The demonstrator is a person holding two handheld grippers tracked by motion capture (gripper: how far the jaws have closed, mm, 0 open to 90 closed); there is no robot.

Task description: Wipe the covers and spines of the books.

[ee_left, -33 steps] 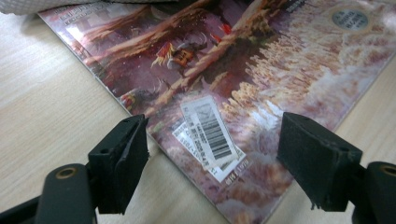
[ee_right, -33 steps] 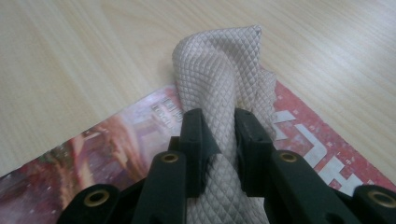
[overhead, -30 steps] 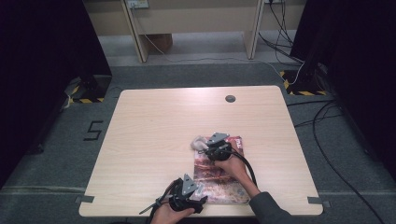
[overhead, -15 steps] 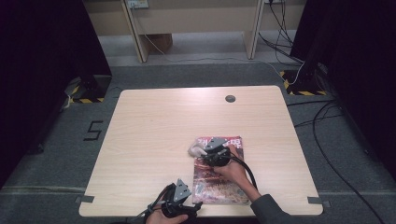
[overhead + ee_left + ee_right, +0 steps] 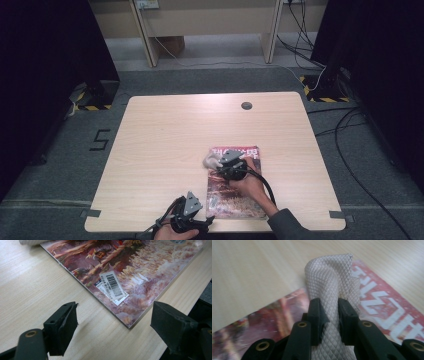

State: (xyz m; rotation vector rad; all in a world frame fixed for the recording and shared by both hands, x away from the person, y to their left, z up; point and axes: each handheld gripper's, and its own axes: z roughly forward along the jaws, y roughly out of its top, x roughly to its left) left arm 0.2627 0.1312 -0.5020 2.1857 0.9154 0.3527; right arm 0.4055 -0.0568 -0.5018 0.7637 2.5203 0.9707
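A magazine (image 5: 239,187) with a red and brown cover lies flat near the table's front edge, right of centre. My right gripper (image 5: 223,161) rests over the magazine's far left corner, shut on a bunched white quilted cloth (image 5: 332,285) that presses on the cover (image 5: 387,312). That cloth (image 5: 210,161) pokes out to the left of the gripper. My left gripper (image 5: 192,212) stands open at the table's front edge, just left of the magazine's near left corner (image 5: 128,323), which lies between its spread jaws without touching them. A barcode label (image 5: 112,285) sits on that corner.
The light wooden table (image 5: 165,145) has a round cable hole (image 5: 246,105) near its far edge. Grey carpet surrounds it, with cables (image 5: 350,130) on the floor at the right and wooden desk legs (image 5: 150,35) beyond.
My right gripper and the cloth have slid a little along the top of the magazine. My left gripper has drawn back toward the table's front edge.
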